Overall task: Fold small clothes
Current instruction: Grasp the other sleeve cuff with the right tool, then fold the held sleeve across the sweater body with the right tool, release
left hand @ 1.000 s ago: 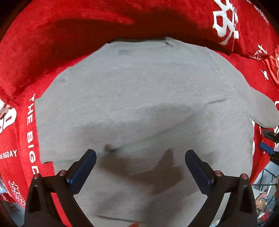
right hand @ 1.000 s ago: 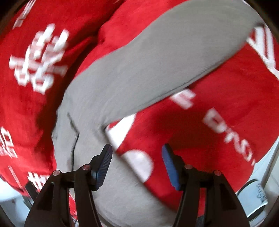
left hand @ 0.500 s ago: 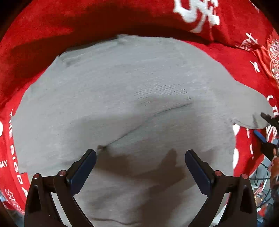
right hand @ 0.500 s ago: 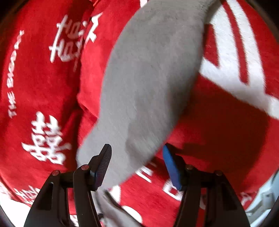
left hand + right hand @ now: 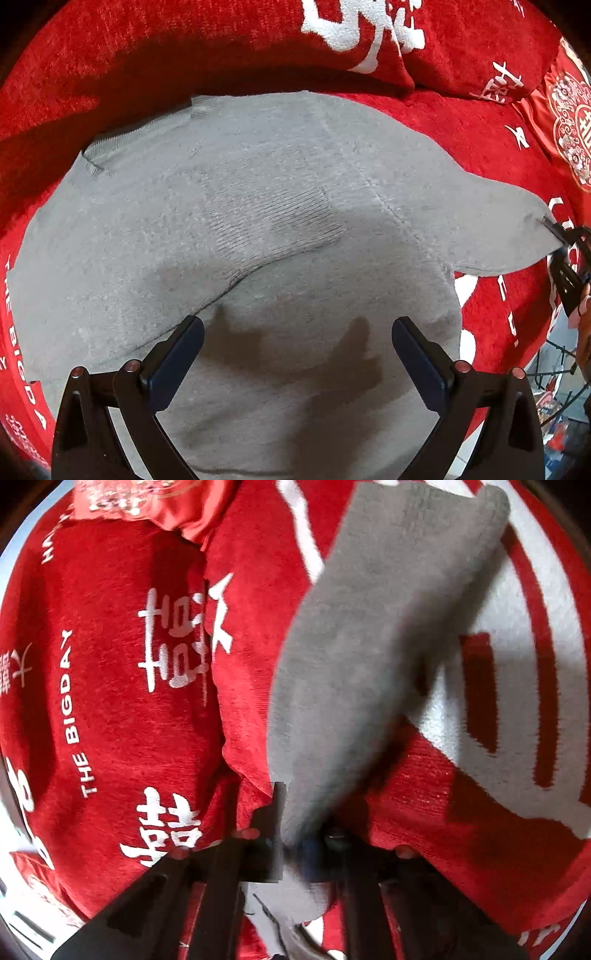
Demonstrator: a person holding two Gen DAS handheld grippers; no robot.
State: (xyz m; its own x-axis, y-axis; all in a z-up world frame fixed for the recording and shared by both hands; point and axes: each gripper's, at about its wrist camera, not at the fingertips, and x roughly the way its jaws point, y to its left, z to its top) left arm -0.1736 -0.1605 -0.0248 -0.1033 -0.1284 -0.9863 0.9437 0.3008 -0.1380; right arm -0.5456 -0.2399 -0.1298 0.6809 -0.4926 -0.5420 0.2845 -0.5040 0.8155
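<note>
We are at the sleeve fold: our right tongs [image 5: 291, 843] have closed on the cuff of the grey sweater's [image 5: 258, 229] sleeve [image 5: 373, 657], which lies out across the red blanket [image 5: 461, 122], and we judge the next move is to carry it inward over the body. Our left tongs [image 5: 297, 350] hang wide open and empty above the sweater's lower half. Only the left view shows the whole body spread flat; only the right view shows the pinch close up.

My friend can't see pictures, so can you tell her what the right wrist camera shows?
The right claw is shut on the end of a gray sleeve, which stretches away up the picture. Under it lies a red blanket with white letters and signs. The picture is a bit blurry.
</note>
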